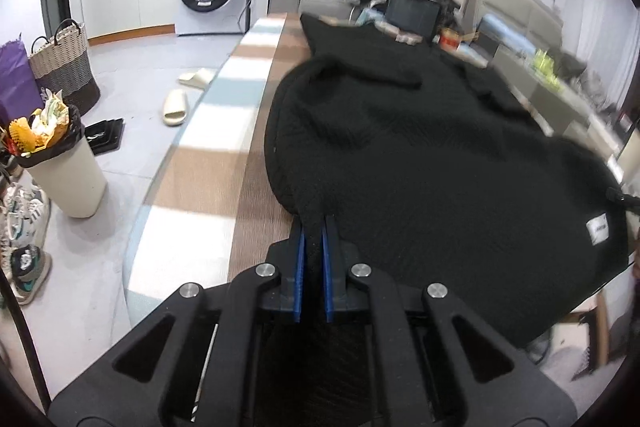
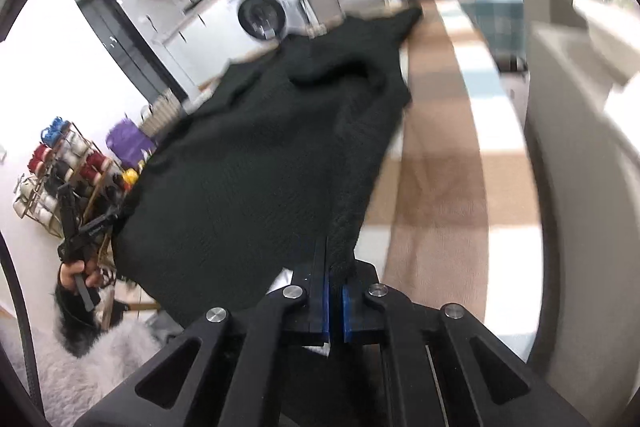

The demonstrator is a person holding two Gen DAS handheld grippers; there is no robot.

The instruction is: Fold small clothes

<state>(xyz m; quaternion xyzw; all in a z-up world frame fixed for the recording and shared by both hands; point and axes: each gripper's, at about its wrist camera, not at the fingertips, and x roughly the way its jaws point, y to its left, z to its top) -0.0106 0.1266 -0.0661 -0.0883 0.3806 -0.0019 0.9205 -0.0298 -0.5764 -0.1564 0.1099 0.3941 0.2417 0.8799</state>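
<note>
Left gripper (image 1: 315, 223) and right gripper (image 2: 335, 259) both clamped tight on the near hem of the black knit garment (image 1: 420, 147) (blurry), which drapes across the striped table (image 1: 256, 163) toward its far end.

I see a long surface (image 1: 256, 163) with a brown wood-grain top and a cloth in brown, white and pale blue checks hanging over its long edges. A black knitted garment (image 1: 420, 147) lies spread over most of the top, one end reaching toward the far end and the near end lifted off the near edge. At the far end I make out a dark box (image 1: 412, 13) and a small red item (image 1: 450, 39), both blurred.
</note>
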